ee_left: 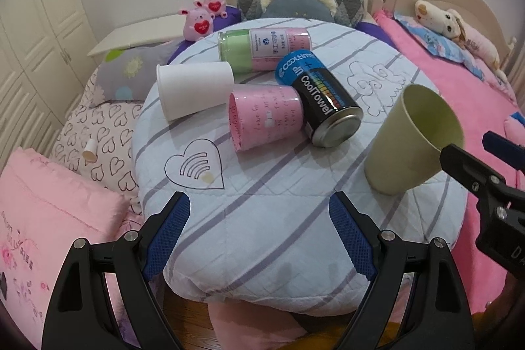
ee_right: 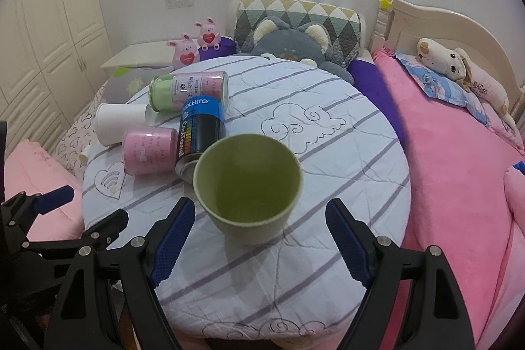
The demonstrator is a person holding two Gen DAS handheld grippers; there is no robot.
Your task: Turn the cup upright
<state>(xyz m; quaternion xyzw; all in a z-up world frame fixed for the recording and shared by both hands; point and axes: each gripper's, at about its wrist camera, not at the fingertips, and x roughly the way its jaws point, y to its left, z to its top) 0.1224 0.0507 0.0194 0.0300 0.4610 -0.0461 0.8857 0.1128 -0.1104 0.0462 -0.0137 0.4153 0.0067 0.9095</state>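
A pale green cup (ee_right: 247,189) stands upright, mouth up, on the round striped cushion-table (ee_right: 328,179). It also shows in the left wrist view (ee_left: 410,140) at the right. My right gripper (ee_right: 259,238) is open, its blue pads on either side of the cup and just short of it, not touching. My left gripper (ee_left: 259,235) is open and empty over the table's near edge. A white paper cup (ee_left: 193,91) lies on its side at the left.
A pink roll (ee_left: 265,120), a blue-black CoolTowel can (ee_left: 318,97) and a green-pink canister (ee_left: 262,48) lie on their sides mid-table. Pink bedding (ee_right: 459,169) is at the right, pillows (ee_left: 98,136) at the left, plush toys behind.
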